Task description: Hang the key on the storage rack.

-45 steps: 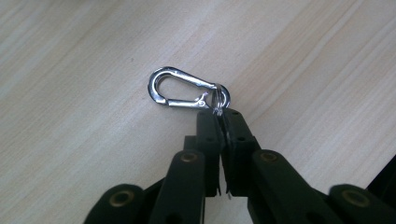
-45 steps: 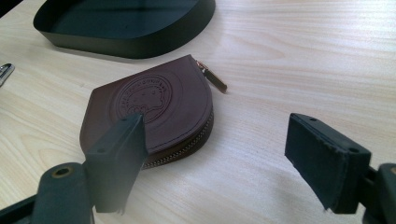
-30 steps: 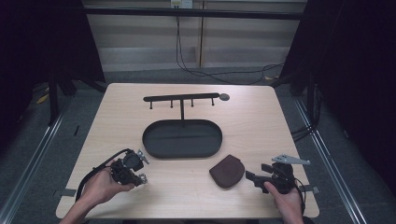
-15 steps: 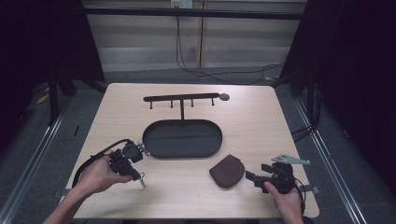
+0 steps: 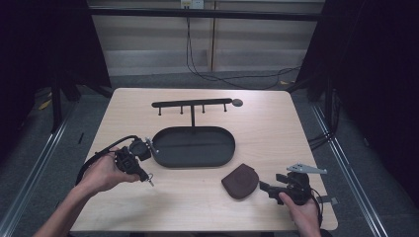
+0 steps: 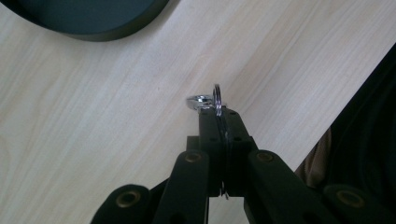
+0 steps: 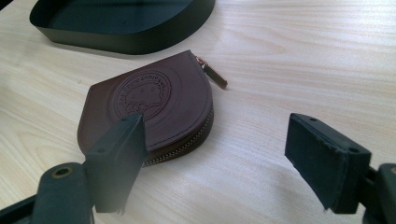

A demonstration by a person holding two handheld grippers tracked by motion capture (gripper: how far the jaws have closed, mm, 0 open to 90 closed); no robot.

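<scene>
A: What lies around the grippers on the desk (image 5: 276,123)?
B: A black oval tray (image 5: 193,146) mid-desk, nothing inside it, a hook rack (image 5: 191,103) behind it. A brown coin pouch (image 5: 240,180) sits near the front edge, just ahead of the right gripper (image 7: 215,154), jaws wide.
A: And the left gripper (image 6: 218,114)?
B: Clamped on a key ring (image 6: 216,99), above the front-left part.

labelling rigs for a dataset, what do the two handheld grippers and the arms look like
Both are black. The left gripper has flat jaws on linkage bars with brass-coloured pivots, and a black cable loops from it. The right gripper has blocky padded jaws and carries a grey three-cornered plate on top. Forearms are bare, no sleeves visible.
</scene>
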